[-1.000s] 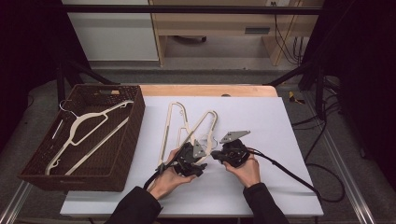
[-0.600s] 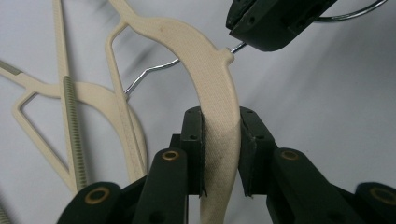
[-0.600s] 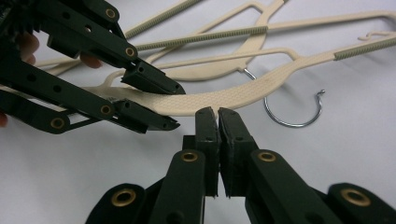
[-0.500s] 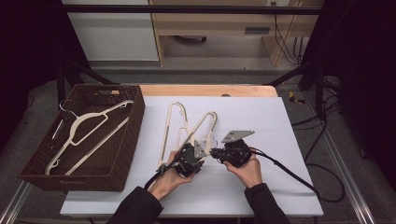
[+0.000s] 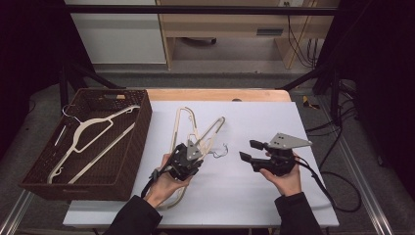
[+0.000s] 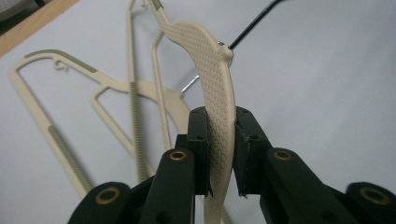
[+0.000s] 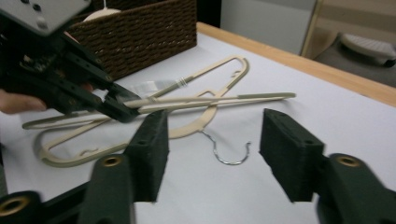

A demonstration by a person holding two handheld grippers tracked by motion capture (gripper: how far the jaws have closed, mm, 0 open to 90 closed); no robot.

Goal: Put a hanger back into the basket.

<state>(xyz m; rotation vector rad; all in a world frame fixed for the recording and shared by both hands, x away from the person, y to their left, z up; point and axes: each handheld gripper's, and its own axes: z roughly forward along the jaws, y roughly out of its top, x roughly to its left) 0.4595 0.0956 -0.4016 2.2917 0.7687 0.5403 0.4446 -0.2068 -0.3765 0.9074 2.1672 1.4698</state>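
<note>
**Left gripper lifts a hanger toward the basket side**

The left gripper (image 5: 188, 155) has its fingers (image 6: 198, 140) pinching the shoulder of a beige plastic hanger (image 6: 212, 60), raising it off a second hanger (image 6: 70, 79) lying flat on the bench (image 5: 254, 196); gripping near the neck likely keeps it balanced. The right gripper (image 5: 252, 152) hovers well apart, fingers (image 7: 152, 149) spread and empty. The wicker basket (image 5: 132, 161), already holding a hanger (image 5: 93, 134), sits just left, with open room inside and bare bench between.
</note>
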